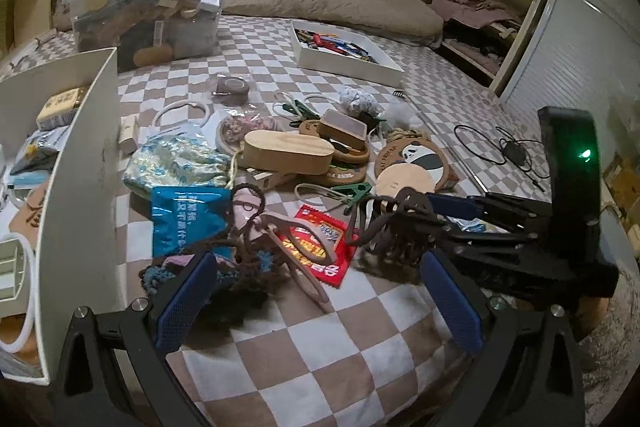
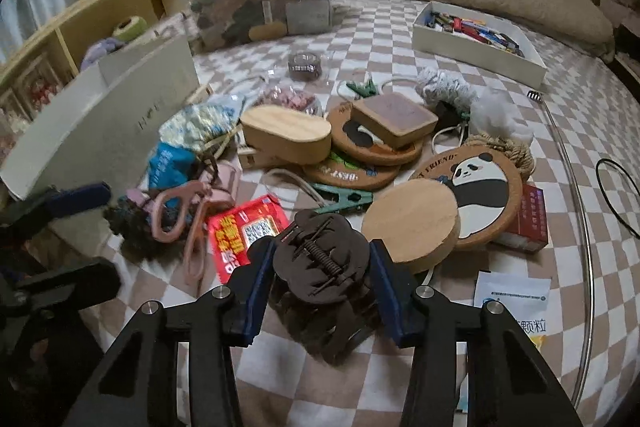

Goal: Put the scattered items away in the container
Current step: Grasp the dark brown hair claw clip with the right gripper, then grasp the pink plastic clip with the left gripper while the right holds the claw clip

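Nearest the right wrist camera, the right gripper [image 2: 322, 281] is clamped on a dark brown plastic claw hair clip [image 2: 320, 267]: its blue pads press the clip's two sides, the coiled spring hinge facing up. The clip sits low over the brown-and-white checked bedspread [image 2: 320, 387]. It looks light and rigid, but its thin curved teeth could snap or snag, so a hold across the solid body near the hinge seems safest; squeezing the rear tabs would likely spring it open.

In the left wrist view, the left gripper [image 1: 316, 301] hovers with its jaws wide apart and nothing between them, just short of a pink plastic claw clip [image 1: 298, 247] lying on a tangle of dark yarn [image 1: 224, 291].

Just beyond lie a red printed sachet [image 2: 244, 231], a green clothes peg [image 2: 344, 199], a round pale wooden disc [image 2: 412, 225] and a round cork panda coaster [image 2: 476, 187].

To the left stands the open white box [image 1: 86, 147], seemingly the container, already holding several items.

Farthest back on the bed are a white tray of small items [image 2: 476, 45] and a clear plastic bin piled with oddments [image 2: 264, 11].
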`<state>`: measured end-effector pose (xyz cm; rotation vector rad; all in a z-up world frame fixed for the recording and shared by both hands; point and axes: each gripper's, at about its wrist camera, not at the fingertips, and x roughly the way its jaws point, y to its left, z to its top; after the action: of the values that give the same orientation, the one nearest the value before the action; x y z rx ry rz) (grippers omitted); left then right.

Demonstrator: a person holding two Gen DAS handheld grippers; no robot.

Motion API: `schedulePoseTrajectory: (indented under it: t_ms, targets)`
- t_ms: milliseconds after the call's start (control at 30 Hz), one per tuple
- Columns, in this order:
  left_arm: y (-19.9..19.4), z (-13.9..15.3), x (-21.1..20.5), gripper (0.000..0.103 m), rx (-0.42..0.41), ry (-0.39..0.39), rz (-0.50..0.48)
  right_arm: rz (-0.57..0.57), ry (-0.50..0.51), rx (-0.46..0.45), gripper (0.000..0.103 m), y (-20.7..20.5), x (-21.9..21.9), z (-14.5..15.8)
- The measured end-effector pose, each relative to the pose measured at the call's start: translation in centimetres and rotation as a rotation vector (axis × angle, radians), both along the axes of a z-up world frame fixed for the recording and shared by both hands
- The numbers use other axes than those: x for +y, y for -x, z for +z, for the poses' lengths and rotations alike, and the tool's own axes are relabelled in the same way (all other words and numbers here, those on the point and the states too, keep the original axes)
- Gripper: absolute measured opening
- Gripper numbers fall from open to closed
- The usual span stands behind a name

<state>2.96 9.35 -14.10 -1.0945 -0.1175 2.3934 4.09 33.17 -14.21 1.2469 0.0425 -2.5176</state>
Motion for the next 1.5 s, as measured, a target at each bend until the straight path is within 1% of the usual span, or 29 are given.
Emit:
schedulePoseTrajectory:
  t_ms: [133, 167, 200, 333, 400, 433, 500, 600, 700, 800, 867, 900, 1033, 1100, 1133, 1200, 1233, 1267, 1300, 1500]
  targets:
    - [0.0, -0.2, 0.3, 0.101, 0.012, -0.005, 0.002, -0.064, 0.074, 0.045, 0.048, -0.4, 1.7, 1.7]
    - [0.1, -0.3, 0.4, 0.097, 0.014, -0.012, -0.001, -0.081, 0.088, 0.054, 0.048, -0.5, 2.1, 2.0]
    - [0.2, -0.4, 0.6, 0.087, 0.012, -0.022, -0.012, -0.1, 0.103, 0.062, 0.048, -0.5, 2.6, 2.3]
    - [0.7, -1.2, 1.6, 0.076, 0.005, -0.008, -0.022, -0.144, 0.15, 0.077, 0.048, -0.8, 4.0, 3.0]
    - [0.8, -1.7, 2.2, 0.058, 0.002, 0.016, -0.03, -0.148, 0.156, 0.081, 0.048, -0.8, 4.1, 3.1]
    - [0.9, -1.9, 2.4, 0.053, 0.0, 0.026, -0.032, -0.147, 0.158, 0.082, 0.048, -0.8, 4.1, 3.1]
    - [1.0, -2.4, 2.7, 0.038, -0.009, 0.046, -0.028, -0.143, 0.158, 0.083, 0.048, -0.7, 4.1, 3.0]
    - [1.3, -2.8, 2.4, 0.026, -0.029, 0.039, -0.011, -0.139, 0.16, 0.084, 0.048, -0.7, 4.1, 3.0]
    - [1.4, -2.6, 1.8, 0.022, -0.03, 0.024, 0.009, -0.143, 0.163, 0.082, 0.048, -0.8, 4.4, 2.9]
    - [1.4, -2.1, 1.3, 0.018, -0.011, 0.012, 0.028, -0.151, 0.172, 0.08, 0.048, -0.8, 4.6, 2.9]
    - [1.1, -1.5, 1.0, 0.016, 0.011, -0.008, 0.034, -0.155, 0.175, 0.079, 0.048, -0.8, 4.8, 2.9]
    - [1.0, -1.2, 0.8, 0.012, 0.022, -0.021, 0.03, -0.156, 0.178, 0.079, 0.048, -0.8, 4.9, 2.9]
    - [0.0, 0.8, 0.4, 0.009, 0.071, -0.092, -0.008, -0.163, 0.187, 0.084, 0.048, -0.8, 5.1, 3.0]
    - [-0.2, 1.6, 0.4, 0.005, 0.087, -0.114, -0.024, -0.167, 0.192, 0.085, 0.048, -0.8, 5.3, 3.0]
    - [-0.4, 1.8, 0.5, 0.005, 0.091, -0.125, -0.033, -0.17, 0.194, 0.085, 0.048, -0.8, 5.4, 3.0]
    - [-0.4, 2.1, 0.4, 0.004, 0.073, -0.168, -0.063, -0.177, 0.199, 0.084, 0.048, -0.7, 5.5, 3.0]
    - [-0.3, 2.2, 0.6, 0.004, 0.067, -0.163, -0.064, -0.181, 0.203, 0.083, 0.048, -0.7, 5.6, 3.0]
    - [-0.4, 2.1, 1.0, 0.004, 0.073, -0.126, -0.06, -0.183, 0.206, 0.081, 0.048, -0.7, 5.7, 3.0]
    - [-0.4, 1.9, 1.1, 0.004, 0.074, -0.107, -0.059, -0.186, 0.209, 0.079, 0.048, -0.6, 5.8, 3.0]
    - [0.0, 0.3, 1.1, 0.005, 0.026, -0.064, -0.059, -0.189, 0.209, 0.07, 0.048, -0.6, 5.7, 2.9]
